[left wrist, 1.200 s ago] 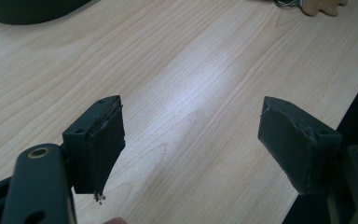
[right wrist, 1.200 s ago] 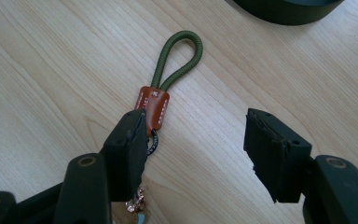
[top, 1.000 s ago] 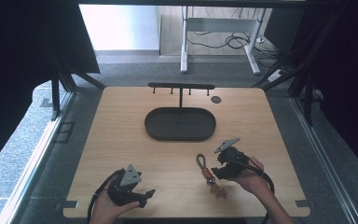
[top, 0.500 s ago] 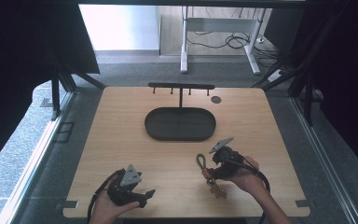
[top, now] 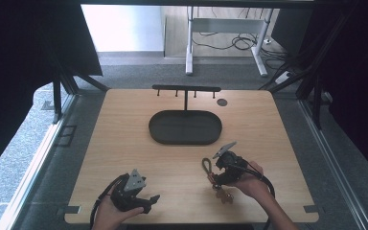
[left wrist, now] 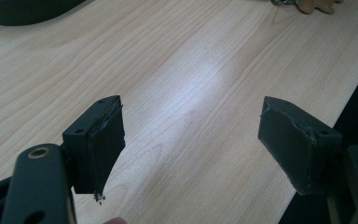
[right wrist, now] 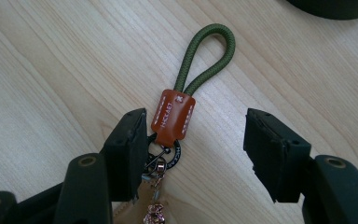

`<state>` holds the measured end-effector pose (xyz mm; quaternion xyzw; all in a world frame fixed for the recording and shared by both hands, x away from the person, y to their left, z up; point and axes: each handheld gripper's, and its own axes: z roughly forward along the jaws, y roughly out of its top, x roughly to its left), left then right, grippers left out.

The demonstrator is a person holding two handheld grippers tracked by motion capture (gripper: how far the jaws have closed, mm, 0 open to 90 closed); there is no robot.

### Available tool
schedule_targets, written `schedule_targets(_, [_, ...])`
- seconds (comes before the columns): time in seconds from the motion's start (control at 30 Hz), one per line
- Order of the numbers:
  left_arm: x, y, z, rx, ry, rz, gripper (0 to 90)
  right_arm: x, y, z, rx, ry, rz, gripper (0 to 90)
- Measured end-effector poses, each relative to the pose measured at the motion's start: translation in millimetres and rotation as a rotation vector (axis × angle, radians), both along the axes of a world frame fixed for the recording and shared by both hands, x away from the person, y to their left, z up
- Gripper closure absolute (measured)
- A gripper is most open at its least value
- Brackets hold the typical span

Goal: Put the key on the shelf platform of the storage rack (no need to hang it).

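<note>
Hovering just over the pale wooden table (top: pixel 124 143), the right gripper (right wrist: pixel 193 135) stands with its two black jaws apart around a keychain with an olive-green cord loop, a brown leather sleeve and a dark metal ring (right wrist: pixel 177 116); nothing is clamped, though the leather sleeve lies just beside the inner face of the jaw at the left of the right gripper view and well apart from the other; the keychain's long axis runs away from the gripper, loop end farthest, ring and small charm nearest and partly hidden under the jaw; so a closing stroke would, I judge, meet the sleeve across its width, and the hand first needs a slight shift to centre it. In the high view the keychain (top: pixel 207 167) lies on the table near the front edge, right of centre, well short of the dark oval tray (top: pixel 185 127) and its hook bar; the right gripper (top: pixel 219 168) is at it, while the left gripper (top: pixel 146 201) rests far to the left, its jaws (left wrist: pixel 191 140) wide apart over bare wood; the right hand is plainly the nearer.
</note>
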<state>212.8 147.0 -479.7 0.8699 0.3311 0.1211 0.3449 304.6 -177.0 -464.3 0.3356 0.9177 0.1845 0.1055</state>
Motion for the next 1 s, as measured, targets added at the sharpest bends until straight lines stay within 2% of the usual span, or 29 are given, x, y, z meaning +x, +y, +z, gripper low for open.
schedule_targets(0.57, [0.1,-0.3,-1.0,-0.003,0.004,0.001,23.1,5.3,10.8,-21.0,-0.054,0.042,0.016,40.9])
schedule_targets(0.73, [-0.3,0.4,0.1,-0.002,0.001,0.002,23.0,11.0,17.8,-31.9,-0.074,0.066,0.012,40.7])
schedule_targets(1.0, [-0.4,1.2,0.6,-0.004,0.0,0.006,22.9,16.8,24.2,-39.4,-0.085,0.082,0.006,40.8])
